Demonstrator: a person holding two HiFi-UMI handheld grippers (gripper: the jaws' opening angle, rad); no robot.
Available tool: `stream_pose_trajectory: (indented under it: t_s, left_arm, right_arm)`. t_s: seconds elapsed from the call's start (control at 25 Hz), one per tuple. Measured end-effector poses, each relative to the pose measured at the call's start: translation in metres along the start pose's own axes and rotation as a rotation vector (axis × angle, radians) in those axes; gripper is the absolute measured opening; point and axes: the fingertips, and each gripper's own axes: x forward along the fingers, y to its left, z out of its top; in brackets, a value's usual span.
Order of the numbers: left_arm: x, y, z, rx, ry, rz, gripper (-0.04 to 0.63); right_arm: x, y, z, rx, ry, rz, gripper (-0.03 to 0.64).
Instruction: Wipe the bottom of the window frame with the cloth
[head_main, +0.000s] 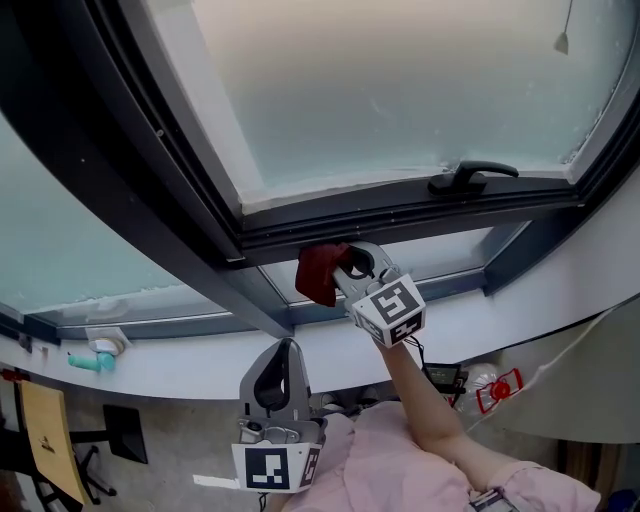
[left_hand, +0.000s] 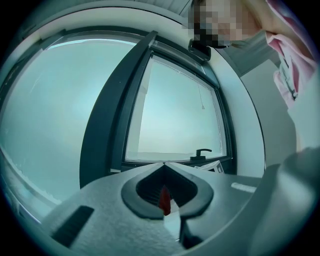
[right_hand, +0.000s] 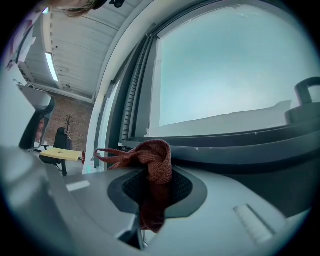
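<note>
Cloth (head_main: 318, 276) pinched in right claw (head_main: 342, 272), arm outstretched at window frame (head_main: 400, 213); left claw (head_main: 285, 348) closed.

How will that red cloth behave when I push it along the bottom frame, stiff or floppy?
Likely floppy: the red cloth droops in folds from the right gripper, so it may bunch rather than slide flat. Its coarse knit probably drags on the window frame. It seems light, and its loose loop could snag.
</note>
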Motion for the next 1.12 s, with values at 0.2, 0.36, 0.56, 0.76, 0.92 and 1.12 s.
stream_pose_trajectory:
  t_s: [0.2, 0.36, 0.56, 0.76, 0.92, 1.12]
  left_arm:
    - [0.005, -0.013, -0.004, 0.002, 0.005, 0.012, -0.003]
    - [0.007, -0.02, -0.007, 0.002, 0.009, 0.018, -0.003]
    - [0.006, -0.024, -0.009, 0.003, 0.011, 0.038, -0.003]
    - [0.005, -0.026, -0.009, 0.008, 0.011, 0.044, -0.003]
    - [0.004, -0.026, -0.008, 0.011, 0.009, 0.049, -0.003]
    - [0.006, -0.028, -0.008, 0.012, 0.01, 0.042, -0.003]
  right_arm:
    - [-0.01, -0.01, -0.002, -0.011, 0.002, 0.011, 0.062]
    - [-0.016, -0.018, -0.002, -0.02, 0.0, 0.012, 0.061]
    - [-0.019, -0.021, -0.002, -0.013, -0.001, 0.02, 0.063]
    - [-0.02, -0.022, -0.002, -0.015, 0.002, 0.023, 0.063]
    - [-0.024, -0.026, -0.002, -0.012, -0.001, 0.013, 0.063]
    - [-0.025, -0.028, -0.002, -0.019, 0.003, 0.01, 0.063]
